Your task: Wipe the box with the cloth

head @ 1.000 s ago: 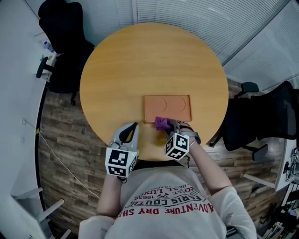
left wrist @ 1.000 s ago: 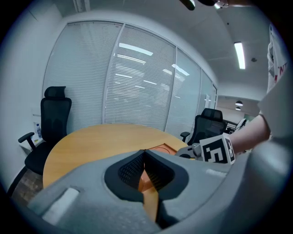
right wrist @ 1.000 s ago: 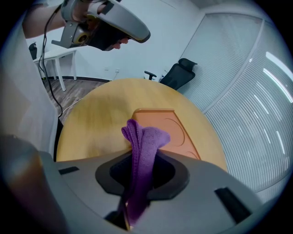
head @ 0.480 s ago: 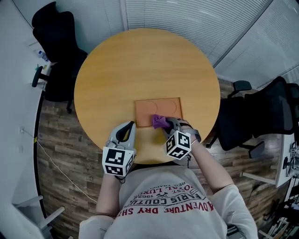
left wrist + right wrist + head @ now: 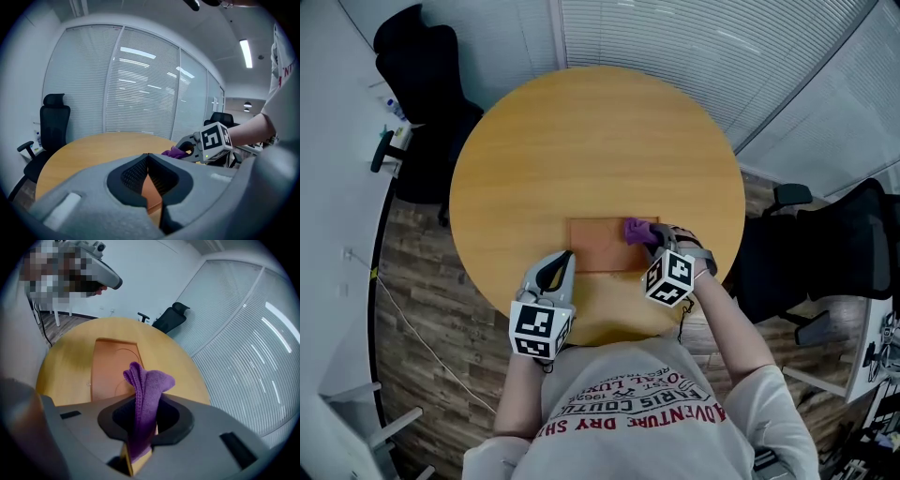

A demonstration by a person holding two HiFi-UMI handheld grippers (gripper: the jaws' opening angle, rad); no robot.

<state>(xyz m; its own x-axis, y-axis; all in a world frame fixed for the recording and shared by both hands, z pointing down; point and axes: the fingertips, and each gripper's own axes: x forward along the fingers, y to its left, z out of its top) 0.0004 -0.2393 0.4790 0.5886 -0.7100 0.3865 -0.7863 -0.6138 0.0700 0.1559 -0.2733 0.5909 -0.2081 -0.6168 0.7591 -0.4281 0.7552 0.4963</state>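
Observation:
A flat orange-brown box lies on the round wooden table, near its front edge. My right gripper is shut on a purple cloth, which rests on the box's far right corner. In the right gripper view the cloth stands up out of the closed jaws of the right gripper, with the box beyond. My left gripper is shut and empty, its tip at the box's near left corner. The left gripper view shows its closed jaws, the left gripper pointing toward the cloth.
Black office chairs stand at the back left and at the right of the table. Window blinds run behind it. The person's torso is close to the table's near edge.
The right gripper has carried the cloth from the box's near edge across to its far right corner. The left gripper has stayed by the near left corner.

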